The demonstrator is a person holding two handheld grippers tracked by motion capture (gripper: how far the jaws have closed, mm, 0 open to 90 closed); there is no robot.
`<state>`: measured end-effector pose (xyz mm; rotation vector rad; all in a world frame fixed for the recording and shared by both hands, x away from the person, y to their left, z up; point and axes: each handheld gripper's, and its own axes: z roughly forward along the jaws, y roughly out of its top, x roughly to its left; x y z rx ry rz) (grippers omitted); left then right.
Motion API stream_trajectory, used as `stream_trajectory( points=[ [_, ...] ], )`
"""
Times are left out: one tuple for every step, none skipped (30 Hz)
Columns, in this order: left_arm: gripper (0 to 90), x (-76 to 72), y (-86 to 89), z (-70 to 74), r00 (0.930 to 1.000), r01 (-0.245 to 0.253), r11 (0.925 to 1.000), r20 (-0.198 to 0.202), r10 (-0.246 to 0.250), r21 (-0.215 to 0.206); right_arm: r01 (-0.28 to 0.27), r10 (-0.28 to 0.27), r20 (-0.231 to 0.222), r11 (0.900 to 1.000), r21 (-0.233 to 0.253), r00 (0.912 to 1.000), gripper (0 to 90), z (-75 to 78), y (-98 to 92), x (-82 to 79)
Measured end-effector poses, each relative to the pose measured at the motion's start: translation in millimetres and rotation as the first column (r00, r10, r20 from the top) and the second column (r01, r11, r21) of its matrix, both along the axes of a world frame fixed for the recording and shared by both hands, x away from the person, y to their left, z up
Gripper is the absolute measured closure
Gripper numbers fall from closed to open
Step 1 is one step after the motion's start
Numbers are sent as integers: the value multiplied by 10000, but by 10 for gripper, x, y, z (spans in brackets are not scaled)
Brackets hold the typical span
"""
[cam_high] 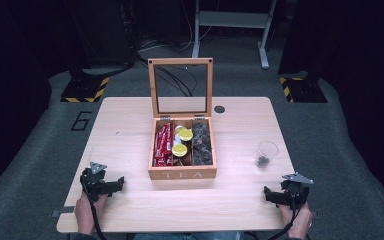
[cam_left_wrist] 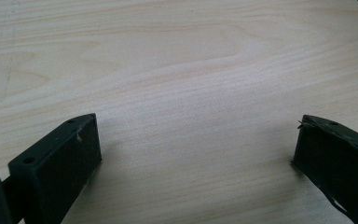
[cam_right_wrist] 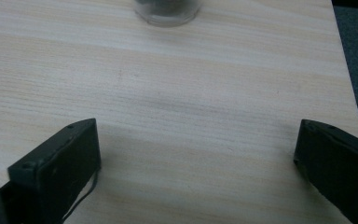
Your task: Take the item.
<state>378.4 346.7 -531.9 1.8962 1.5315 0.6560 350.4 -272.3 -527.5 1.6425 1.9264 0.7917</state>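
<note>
A wooden tea box (cam_high: 182,173) marked TEA stands mid-table with its glass lid (cam_high: 180,86) raised. Its compartments hold red packets (cam_high: 163,145), yellow-topped pods (cam_high: 180,149) and dark pods (cam_high: 202,145). A clear glass (cam_high: 266,153) with a dark thing at its bottom stands to the right; its base (cam_right_wrist: 168,10) shows at the top of the right gripper view. My left gripper (cam_high: 103,184) rests near the front left edge, open, over bare wood (cam_left_wrist: 196,140). At the front right my right gripper (cam_high: 281,194) is open and holds nothing (cam_right_wrist: 196,144).
The light wooden table (cam_high: 130,130) has a small dark round hole (cam_high: 219,109) behind the box. Grey floor surrounds it, with black-and-yellow striped bases (cam_high: 85,90) and a metal stand (cam_high: 230,22) behind. The table's right edge (cam_right_wrist: 342,60) lies close to my right gripper.
</note>
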Motion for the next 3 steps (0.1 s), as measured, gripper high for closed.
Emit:
stream_trajectory(
  points=[
    [3,0,0,0,10000,-2,10000,0,2,0,22,-22,-24,10000,30,10000,0,-2,1,0],
    [3,0,0,0,10000,-2,10000,-1,2,-1,8,-8,-4,10000,30,10000,0,-3,0,0],
    [3,0,0,0,10000,-2,10000,-1,2,-1,-19,19,13,10000,36,10000,0,-6,-3,0]
  ],
)
